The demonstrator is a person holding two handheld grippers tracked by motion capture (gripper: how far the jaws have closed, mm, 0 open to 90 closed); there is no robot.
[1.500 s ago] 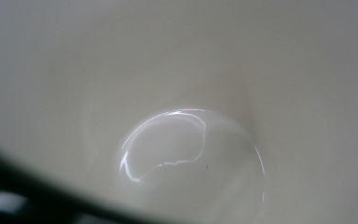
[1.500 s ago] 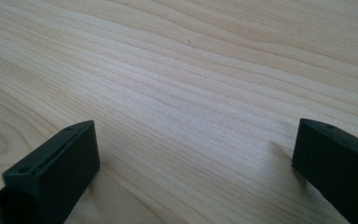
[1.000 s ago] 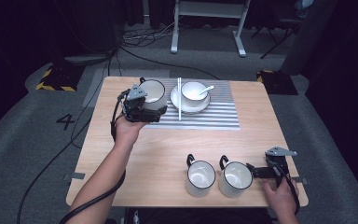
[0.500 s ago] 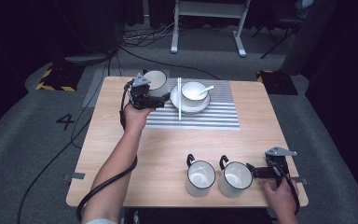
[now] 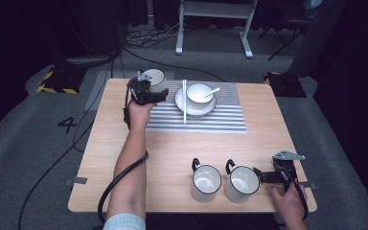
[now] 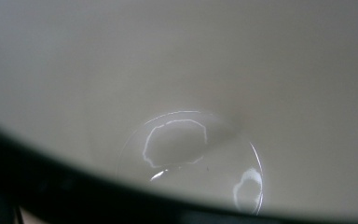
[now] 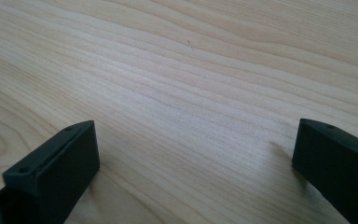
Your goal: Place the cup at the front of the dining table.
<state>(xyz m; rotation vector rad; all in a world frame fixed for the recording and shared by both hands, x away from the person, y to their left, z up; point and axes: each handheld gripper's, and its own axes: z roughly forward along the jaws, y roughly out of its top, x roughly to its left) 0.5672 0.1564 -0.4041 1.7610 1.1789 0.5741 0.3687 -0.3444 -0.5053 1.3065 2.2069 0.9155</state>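
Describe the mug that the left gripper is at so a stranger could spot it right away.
On the light wooden table, find the grey striped placemat at the far side. At its far left corner a white dark-rimmed mug meets the left gripper, apart from two like mugs near the front.

From my seat the wooden worktop (image 5: 172, 158) stands on grey carpet (image 5: 38, 158) marked with a black 4 (image 5: 67, 124) at nine o'clock. A white frame (image 5: 214, 24) stands at twelve, cables (image 5: 148, 40) beside it; the surroundings are dark.
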